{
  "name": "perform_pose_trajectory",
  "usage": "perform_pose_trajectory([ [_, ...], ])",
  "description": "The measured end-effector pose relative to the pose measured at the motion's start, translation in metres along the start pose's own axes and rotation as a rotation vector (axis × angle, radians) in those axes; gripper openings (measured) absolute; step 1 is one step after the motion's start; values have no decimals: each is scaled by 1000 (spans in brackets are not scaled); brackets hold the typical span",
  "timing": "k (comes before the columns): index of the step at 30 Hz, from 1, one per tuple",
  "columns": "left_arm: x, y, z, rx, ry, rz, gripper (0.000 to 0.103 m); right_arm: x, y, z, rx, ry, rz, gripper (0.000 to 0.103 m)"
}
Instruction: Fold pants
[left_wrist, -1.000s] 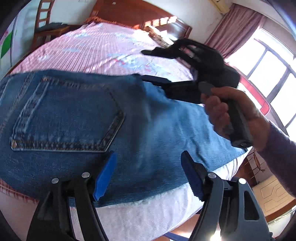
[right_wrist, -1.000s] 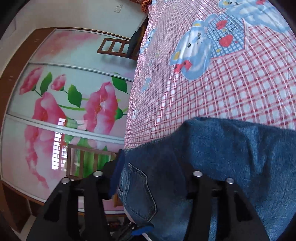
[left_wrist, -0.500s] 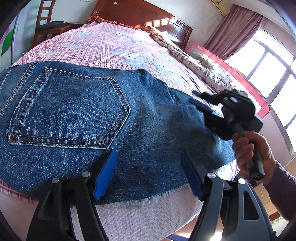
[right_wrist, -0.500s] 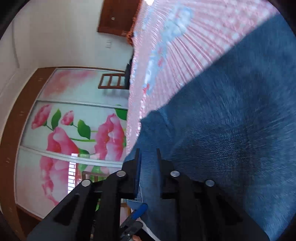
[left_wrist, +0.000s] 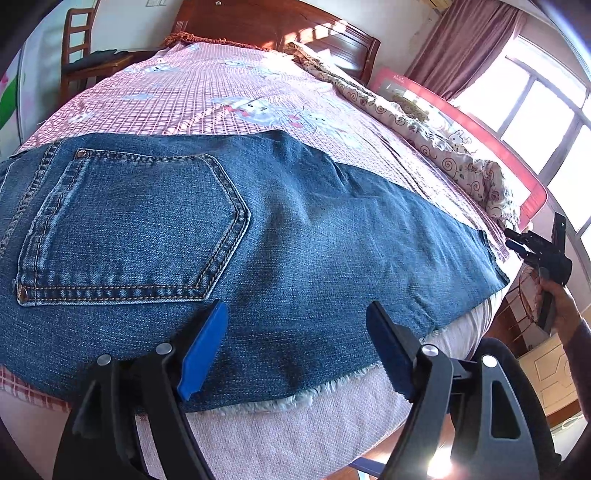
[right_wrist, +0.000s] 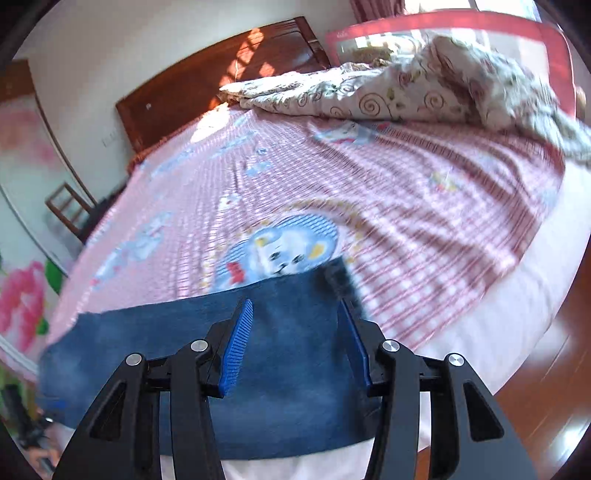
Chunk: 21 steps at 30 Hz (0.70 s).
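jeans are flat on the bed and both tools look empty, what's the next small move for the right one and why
Probably lower the right tool onto the leg end of the jeans and close on it. Its jaws are opening with nothing between them, hovering over that end, and the jeans lie flat along the bed edge. The left tool also hangs open.

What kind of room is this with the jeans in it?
It looks like a bedroom in a home. The jeans lie on a big bed with a pink checked sheet, a wooden headboard stands behind it, and a rumpled quilt sits by the window.
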<state>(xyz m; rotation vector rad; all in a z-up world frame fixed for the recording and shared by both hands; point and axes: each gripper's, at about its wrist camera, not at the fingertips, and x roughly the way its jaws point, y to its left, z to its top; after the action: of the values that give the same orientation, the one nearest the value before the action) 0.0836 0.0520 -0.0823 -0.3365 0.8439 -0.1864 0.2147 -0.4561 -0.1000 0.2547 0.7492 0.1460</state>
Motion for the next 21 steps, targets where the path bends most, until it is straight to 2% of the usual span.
perform_pose_trajectory([
  [1,0,2,1,-14,-2,-7,77,7,-9,8,-16,16,-14,48],
  [3,-2,13,4,-86,-24,-10,68,23,-20,18,-32,43,-16,48],
  [5,-4,31,4,-193,-48,-15,43,41,-18,22,-65,74,-2,48],
  [6,-4,38,3,-220,-50,-10,37,50,-15,24,-80,87,6,47],
  [7,-3,42,0,-228,-48,1,23,60,-14,23,-86,115,4,47],
  [8,-2,45,-1,-233,-43,17,11,68,-9,23,-87,142,-8,44],
  [9,-2,50,-2,-257,-38,23,6,75,-9,21,-90,159,-9,30],
  [10,-1,56,-2,-291,-33,15,3,75,-7,18,-97,160,-34,23],
  [12,0,56,-2,-299,-38,20,3,73,-7,19,-88,131,-23,22],
  [14,0,45,-5,-231,-55,80,3,64,3,22,-116,83,-2,21],
  [16,0,47,-8,-267,-77,74,3,55,11,27,-132,37,18,21],
  [17,0,49,-9,-282,-85,68,3,60,7,28,-120,46,14,21],
  [19,0,45,-10,-262,-91,88,3,84,-6,24,-114,125,-53,21],
  [21,-3,45,-9,-257,-97,99,3,93,-15,18,-93,125,-44,23],
])
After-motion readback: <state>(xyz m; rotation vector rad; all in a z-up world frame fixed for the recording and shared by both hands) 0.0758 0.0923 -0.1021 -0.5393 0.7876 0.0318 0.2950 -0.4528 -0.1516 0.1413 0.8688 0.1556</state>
